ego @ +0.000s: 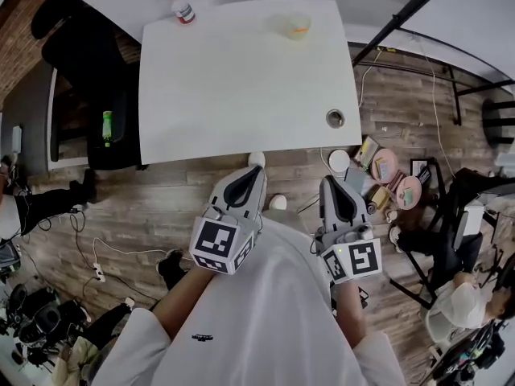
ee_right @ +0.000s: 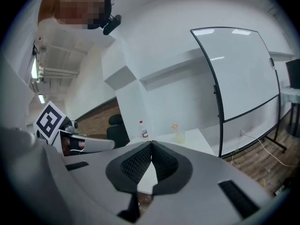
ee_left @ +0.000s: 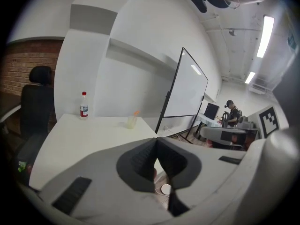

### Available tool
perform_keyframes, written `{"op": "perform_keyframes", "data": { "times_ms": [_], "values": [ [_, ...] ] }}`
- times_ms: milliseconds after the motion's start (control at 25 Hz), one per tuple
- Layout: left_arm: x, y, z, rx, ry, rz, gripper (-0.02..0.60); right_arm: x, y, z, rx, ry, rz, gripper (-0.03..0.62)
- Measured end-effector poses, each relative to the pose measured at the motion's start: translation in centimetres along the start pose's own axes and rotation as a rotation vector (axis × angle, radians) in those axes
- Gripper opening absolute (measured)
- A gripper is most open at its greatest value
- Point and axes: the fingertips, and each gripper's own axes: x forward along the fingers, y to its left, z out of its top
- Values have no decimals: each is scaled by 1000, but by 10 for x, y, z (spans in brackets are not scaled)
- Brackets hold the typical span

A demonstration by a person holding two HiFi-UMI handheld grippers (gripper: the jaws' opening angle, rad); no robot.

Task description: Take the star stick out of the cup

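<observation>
Both grippers are empty. The left gripper (ee_left: 156,142) has its jaws pressed together with nothing between them, and so does the right gripper (ee_right: 151,144). I hold both short of the near edge of the white surface (ego: 241,95). The cup (ego: 296,27) stands by the far edge, well apart from either gripper and straight ahead between their two lines, so I judge neither clearly nearer. The star stick (ee_left: 136,112) stands near upright in the cup, its orange head above the rim, so the withdrawal should run upward along that axis.
</observation>
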Motion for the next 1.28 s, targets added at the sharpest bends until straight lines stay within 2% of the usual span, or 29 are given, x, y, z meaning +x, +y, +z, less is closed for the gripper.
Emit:
{"op": "perform_keyframes", "data": {
  "times_ms": [160, 360, 560, 720, 960, 1280],
  "values": [
    [26, 22, 26, -6, -13, -30, 3, 37, -4, 14, -18, 21, -3, 5],
    [50, 56, 55, -19, -36, -51, 3, 78, -7, 39, -39, 0, -29, 5],
    [66, 75, 64, -20, -29, -62, 3, 101, -17, 49, -24, -13, -52, 5],
    [83, 75, 71, -13, -11, -75, 3, 114, -27, 57, -54, -3, -51, 5],
    [112, 64, 88, -18, -9, -67, 3, 135, -48, 67, -57, 9, 12, 5],
    [138, 57, 95, -40, -14, -14, 3, 153, -81, 85, -90, 0, 55, 5]
  ]
}}
